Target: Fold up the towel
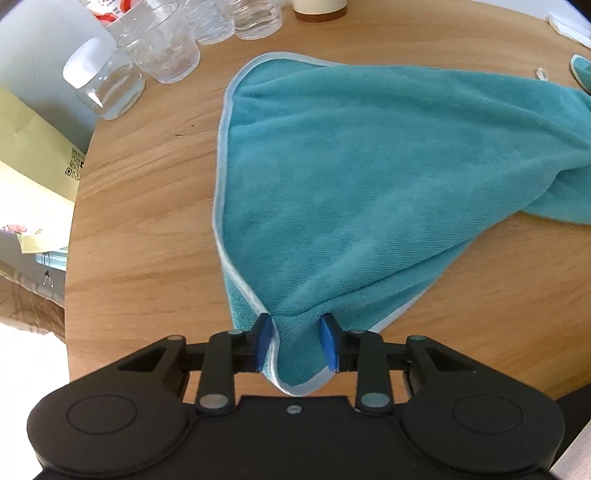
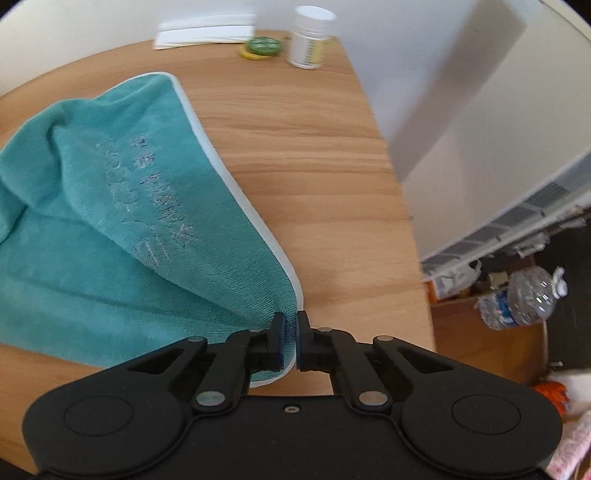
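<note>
A teal towel [image 1: 351,177] with a pale blue-white hem lies on the round wooden table [image 1: 147,229]. One of its corners rests between the blue pads of my left gripper [image 1: 295,341]. The pads stand a little apart at either side of the cloth, so this gripper is open. Under that corner another towel layer shows on the table. In the right wrist view the towel [image 2: 110,240] carries pale embroidered lettering. My right gripper [image 2: 290,341] is shut on the hemmed edge near a corner. From that grip the cloth rises in a fold.
Several clear glasses [image 1: 162,48] and a jar [image 1: 107,85] crowd the table's far left. A tan-based cup [image 1: 319,9] stands behind the towel. On the right side are a white pill bottle [image 2: 310,37], a green lid [image 2: 264,46] and white papers [image 2: 207,31]. Beyond the table edge, a plastic bottle [image 2: 524,299] sits in a box.
</note>
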